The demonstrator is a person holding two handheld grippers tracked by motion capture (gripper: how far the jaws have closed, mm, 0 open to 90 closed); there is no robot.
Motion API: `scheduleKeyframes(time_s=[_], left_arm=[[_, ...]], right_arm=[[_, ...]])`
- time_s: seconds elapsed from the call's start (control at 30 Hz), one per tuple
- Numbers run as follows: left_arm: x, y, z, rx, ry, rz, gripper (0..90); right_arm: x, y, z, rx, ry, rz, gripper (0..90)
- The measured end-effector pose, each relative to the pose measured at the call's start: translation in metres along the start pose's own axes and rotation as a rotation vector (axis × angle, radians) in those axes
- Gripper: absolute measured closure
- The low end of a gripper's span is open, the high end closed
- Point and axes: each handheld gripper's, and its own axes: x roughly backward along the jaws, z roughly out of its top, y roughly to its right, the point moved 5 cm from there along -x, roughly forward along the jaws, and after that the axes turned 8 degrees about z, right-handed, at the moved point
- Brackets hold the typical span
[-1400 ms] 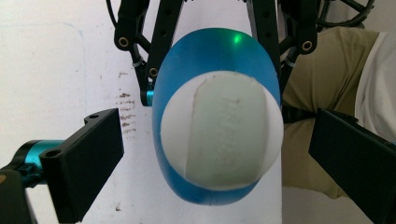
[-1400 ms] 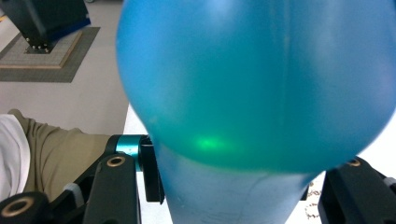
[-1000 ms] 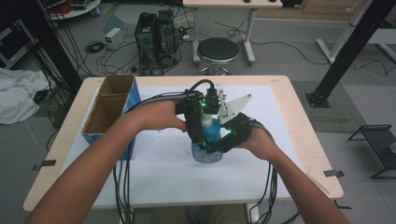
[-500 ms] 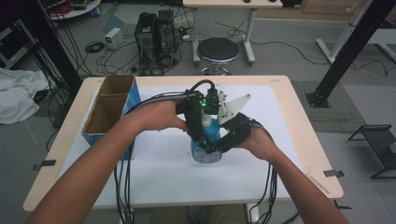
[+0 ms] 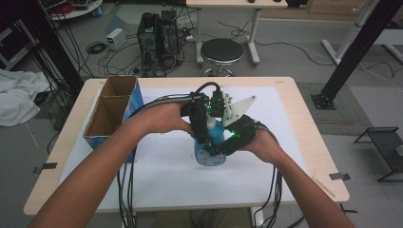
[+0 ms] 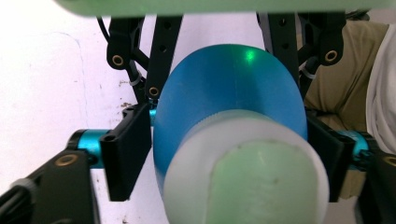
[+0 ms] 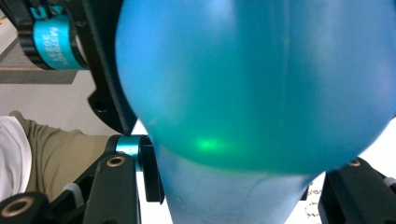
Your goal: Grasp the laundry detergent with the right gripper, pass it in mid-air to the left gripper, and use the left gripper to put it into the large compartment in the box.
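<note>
While the right claw [image 5: 215,153] clamps the blue bottle's [image 5: 209,153] body on the tabletop [image 5: 304,142], the left claw [image 5: 205,138], jaws just closing, pinches its white cap [image 6: 243,172] from above. Step in hand: uncapping. Next move likely calls for twisting the cap while the body stays braced.

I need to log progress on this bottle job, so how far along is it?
Done: the right claw is shut on the body of the upright translucent blue plastic bottle on the white-covered table. In hand: the left claw comes from above, its jaws just closing around the bottle's pale cap. Left: the cap is still on, so it apparently remains to be taken off.
</note>
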Motion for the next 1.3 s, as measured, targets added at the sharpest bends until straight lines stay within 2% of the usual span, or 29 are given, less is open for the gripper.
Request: scheduleKeyframes(time_s=[0.03,0.07,0.27,0.37,0.6,0.63,0.67,0.7,0.87,0.93,1.1,1.2,1.23,1.3], left_arm=[[0.0004,0.0003,0.0003,0.0,0.001,0.0,28.5],[0.0006,0.0003,0.0005,-0.004,0.0,-0.001,28.8],[-0.0006,0.0002,0.0001,-0.002,-0.005,0.012,28.8],[-0.0002,0.0001,-0.0001,-0.005,-0.006,0.011,32.7],[-0.0003,0.0007,0.0004,-0.009,-0.002,0.016,33.9],[-0.0004,0.0014,0.0008,0.0,0.006,0.029,34.9],[0.0006,0.0008,0.0007,-0.015,0.001,0.031,36.0],[0.0006,0.0013,0.0009,-0.016,0.003,0.03,37.4],[0.0008,0.0017,0.0012,-0.02,0.003,0.033,37.5],[-0.0002,0.003,0.0013,-0.017,0.005,0.022,37.6],[0.0007,0.0028,0.0011,-0.028,0.0,0.028,37.8],[0.0005,0.0037,0.0017,-0.01,0.018,0.029,37.9],[0.0012,0.0034,0.0015,-0.025,0.008,0.024,37.8],[0.0014,0.0038,0.002,-0.019,0.013,0.027,37.9]], right_arm=[[0.0001,0.0002,0.0001,0.002,0.0,-0.001,44.5],[-0.0018,-0.0052,0.0025,-0.064,0.028,0.006,44.5],[-0.0013,-0.0058,0.0027,-0.064,0.027,0.004,44.5],[-0.0014,-0.0053,0.0027,-0.058,0.028,0.005,44.5],[-0.0014,-0.0054,0.0027,-0.059,0.029,0.003,44.6],[-0.0014,-0.0054,0.0026,-0.061,0.03,0.003,44.5],[-0.0014,-0.004,0.0028,-0.043,0.031,0.005,44.5],[-0.0011,-0.0042,0.0025,-0.047,0.03,0.005,44.6],[-0.0018,-0.0044,0.003,-0.045,0.044,0.002,44.6],[-0.0018,-0.0039,0.0028,-0.038,0.04,-0.002,44.6],[-0.0017,-0.0043,0.0027,-0.036,0.033,0.001,44.7],[-0.0018,-0.0051,0.0032,-0.042,0.04,0.001,44.6],[-0.0017,-0.0052,0.0033,-0.043,0.041,0.001,44.6],[-0.0013,-0.0052,0.0033,-0.036,0.038,-0.003,44.6]])
